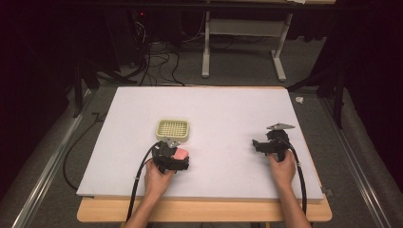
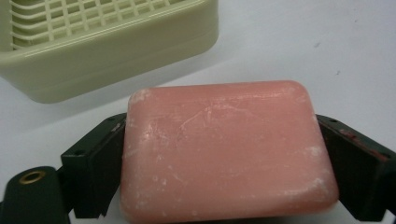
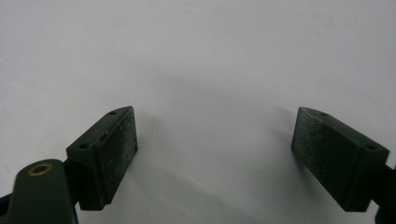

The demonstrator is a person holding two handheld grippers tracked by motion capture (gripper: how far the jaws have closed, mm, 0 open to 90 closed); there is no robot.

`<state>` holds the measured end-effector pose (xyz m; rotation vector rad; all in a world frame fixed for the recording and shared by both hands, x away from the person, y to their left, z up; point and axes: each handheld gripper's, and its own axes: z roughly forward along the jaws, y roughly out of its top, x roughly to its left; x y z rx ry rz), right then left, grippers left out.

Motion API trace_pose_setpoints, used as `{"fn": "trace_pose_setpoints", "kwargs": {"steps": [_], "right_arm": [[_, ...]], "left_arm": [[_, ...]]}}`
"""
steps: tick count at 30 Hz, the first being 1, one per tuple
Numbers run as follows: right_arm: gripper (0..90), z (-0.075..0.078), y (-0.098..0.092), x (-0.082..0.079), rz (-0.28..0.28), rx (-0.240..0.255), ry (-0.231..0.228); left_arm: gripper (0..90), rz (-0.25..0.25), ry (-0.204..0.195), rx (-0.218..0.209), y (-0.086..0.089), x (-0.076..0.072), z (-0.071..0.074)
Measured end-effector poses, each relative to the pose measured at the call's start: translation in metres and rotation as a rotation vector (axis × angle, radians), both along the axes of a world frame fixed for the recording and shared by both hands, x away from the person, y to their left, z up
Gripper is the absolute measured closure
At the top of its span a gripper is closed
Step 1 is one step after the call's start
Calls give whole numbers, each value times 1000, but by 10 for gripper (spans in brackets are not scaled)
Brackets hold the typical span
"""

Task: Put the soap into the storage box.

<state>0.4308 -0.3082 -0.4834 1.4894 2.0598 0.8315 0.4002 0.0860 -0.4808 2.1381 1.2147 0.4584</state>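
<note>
A pink soap bar lies flat on the white board between the jaws of my left gripper, and both black pads touch its short sides. From above, the soap bar and the left gripper sit just in front of a pale yellow-green soap dish with a slotted grid. That soap dish stands empty a short way beyond the soap. My right gripper rests on the right part of the board. Its jaws stand wide apart over bare white surface.
The white board lies on a wooden table, whose edge shows along the front. Behind the table are cables on the floor and a white metal frame. A small white object sits off the board's far right corner.
</note>
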Motion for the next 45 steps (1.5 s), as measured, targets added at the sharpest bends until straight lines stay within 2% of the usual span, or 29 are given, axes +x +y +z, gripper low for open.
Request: {"fn": "trace_pose_setpoints", "kwargs": {"steps": [5,14,19,29,34,42,45], "right_arm": [[149,0,0,0,0,0,0],[149,0,0,0,0,0,0],[149,0,0,0,0,0,0],[149,0,0,0,0,0,0],[149,0,0,0,0,0,0],[149,0,0,0,0,0,0],[149,0,0,0,0,0,0]], "left_arm": [[134,-2,-15,-21,3,-2,-2],[137,5,-1,-12,2,-1,0],[138,7,-12,-6,5,-3,2],[138,-13,-38,-36,9,-7,18],[138,-19,-33,-73,11,-7,22],[138,-25,-49,-68,13,-5,34],[138,-22,-54,-81,15,-2,41]]}}
